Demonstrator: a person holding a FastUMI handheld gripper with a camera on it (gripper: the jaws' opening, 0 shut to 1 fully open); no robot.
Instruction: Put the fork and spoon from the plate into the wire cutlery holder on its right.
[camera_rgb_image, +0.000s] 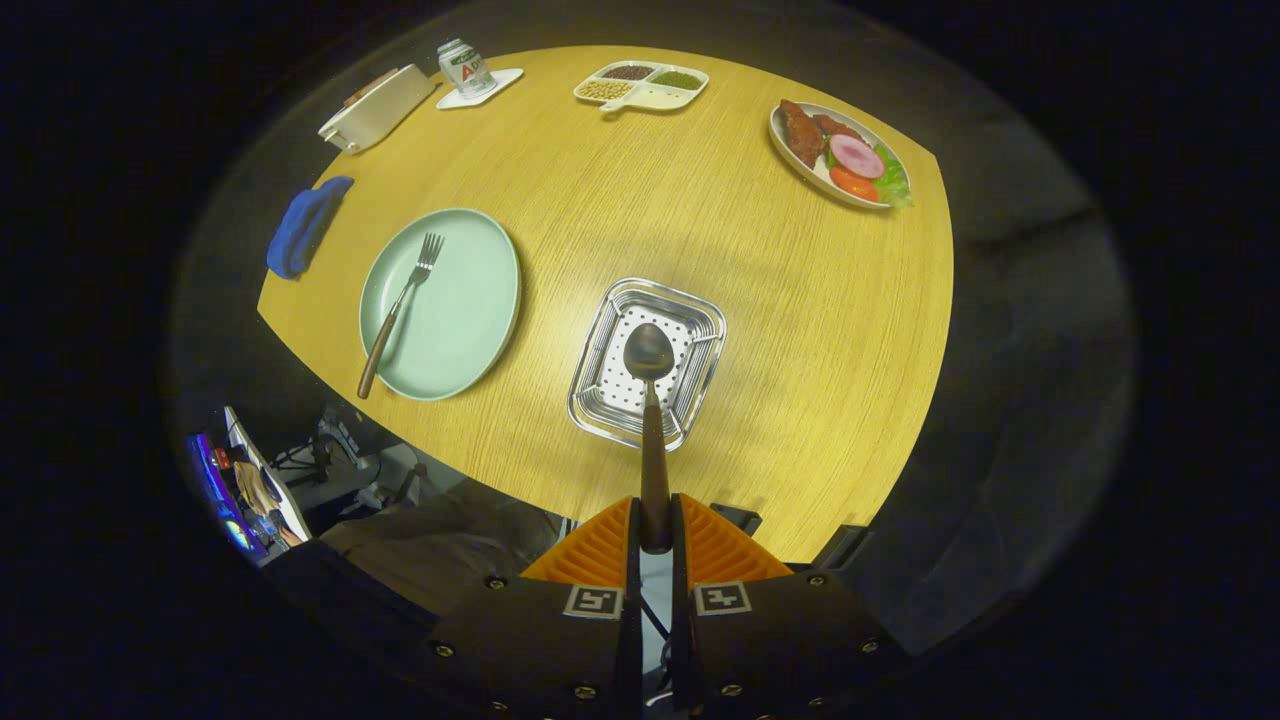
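Observation:
My gripper (655, 525) is shut on the brown handle of the spoon (650, 400), both orange fingers (600, 545) pressing on it. The spoon points away from me, and its metal bowl hangs over the square wire cutlery holder (600, 405), which stands on the wooden table just ahead of the fingers. To the holder's left lies the pale green plate (470, 310). On it rests the fork (400, 305), tines pointing away, its brown handle sticking out over the plate's near rim.
Across the table stand a plate of meat and vegetables (840, 155), a divided dish of beans (642, 86), a can on a coaster (466, 68) and a white box (375, 108). A blue cloth (303, 226) lies at the left edge. A person's lap shows below the table.

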